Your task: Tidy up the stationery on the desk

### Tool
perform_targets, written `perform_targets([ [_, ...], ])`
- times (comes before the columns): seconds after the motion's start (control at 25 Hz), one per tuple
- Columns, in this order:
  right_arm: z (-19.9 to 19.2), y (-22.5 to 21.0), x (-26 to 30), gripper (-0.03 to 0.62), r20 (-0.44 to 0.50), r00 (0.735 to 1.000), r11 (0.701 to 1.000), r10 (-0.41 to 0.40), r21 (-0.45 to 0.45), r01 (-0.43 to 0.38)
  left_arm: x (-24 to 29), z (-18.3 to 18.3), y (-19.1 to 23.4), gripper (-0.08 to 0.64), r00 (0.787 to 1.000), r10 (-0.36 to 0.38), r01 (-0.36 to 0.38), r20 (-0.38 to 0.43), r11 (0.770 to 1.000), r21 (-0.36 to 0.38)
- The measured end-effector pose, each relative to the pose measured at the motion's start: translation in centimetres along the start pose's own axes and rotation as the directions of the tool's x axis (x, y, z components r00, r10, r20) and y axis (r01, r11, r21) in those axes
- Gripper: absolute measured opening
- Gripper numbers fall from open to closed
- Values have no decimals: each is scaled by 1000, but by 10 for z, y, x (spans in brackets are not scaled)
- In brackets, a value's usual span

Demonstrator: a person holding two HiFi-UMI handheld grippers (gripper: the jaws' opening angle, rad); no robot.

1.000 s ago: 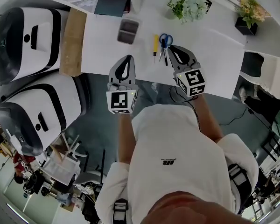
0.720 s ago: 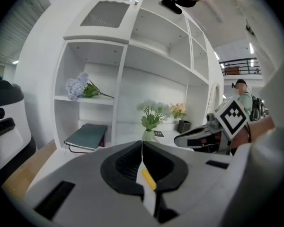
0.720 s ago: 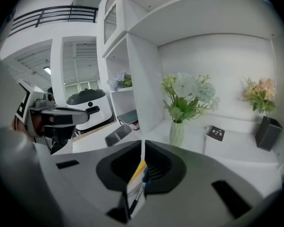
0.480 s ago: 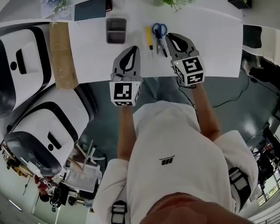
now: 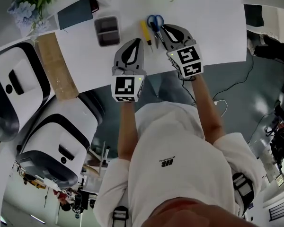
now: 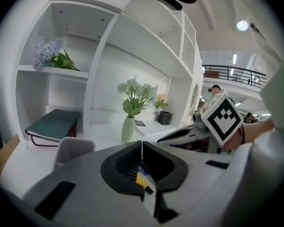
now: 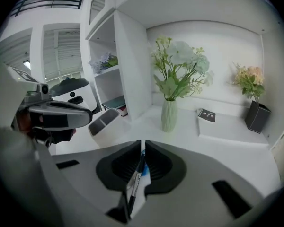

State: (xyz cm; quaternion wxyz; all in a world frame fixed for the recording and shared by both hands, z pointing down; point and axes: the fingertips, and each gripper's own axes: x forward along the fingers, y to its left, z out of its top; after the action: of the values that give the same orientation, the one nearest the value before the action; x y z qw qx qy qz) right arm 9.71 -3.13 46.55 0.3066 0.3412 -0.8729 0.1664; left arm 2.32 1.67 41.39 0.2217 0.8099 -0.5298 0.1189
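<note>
Jaws closed and empty, left gripper (image 5: 136, 42) and right gripper (image 5: 164, 30) hover over the desk's (image 5: 213, 27) near edge above a yellow marker (image 5: 145, 33) and pen (image 7: 132, 183), likely lining up to collect them.

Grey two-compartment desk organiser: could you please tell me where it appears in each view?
Head view: grey two-compartment organiser, upper centre-left.
Left gripper view: organiser, lower left.
Right gripper view: organiser, left of centre.
Shared landmark: dark teal notebook, near it in every view.
</note>
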Motion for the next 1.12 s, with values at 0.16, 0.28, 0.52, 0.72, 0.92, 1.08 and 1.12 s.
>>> perform_targets([
  [0.16,-7,3,15,14,-32,999,1000,7,-3,-7,12,-10,1,0,999,-28,28,-23,1000,0],
  [0.28,-13,2,24,14,-49,999,1000,5,-3,-5,22,-17,2,0,998,-38,38,-41,999,5],
  [0.52,-27,3,39,20,-86,996,1000,6,16,-5,35,-30,2,0,995,-64,66,-80,998,16],
  [0.72,-36,5,51,43,-111,994,999,8,38,-4,41,-35,1,0,992,-83,85,-91,996,18],
  [0.92,-41,9,60,63,-131,991,999,12,49,-6,42,-34,0,0,992,-92,94,-89,995,17],
  [1.08,-45,8,68,72,-152,988,999,8,53,0,42,-36,-1,0,992,-94,95,-90,995,12],
  [1.12,-46,7,70,74,-159,987,999,8,53,1,42,-36,-2,0,992,-94,95,-90,995,11],
])
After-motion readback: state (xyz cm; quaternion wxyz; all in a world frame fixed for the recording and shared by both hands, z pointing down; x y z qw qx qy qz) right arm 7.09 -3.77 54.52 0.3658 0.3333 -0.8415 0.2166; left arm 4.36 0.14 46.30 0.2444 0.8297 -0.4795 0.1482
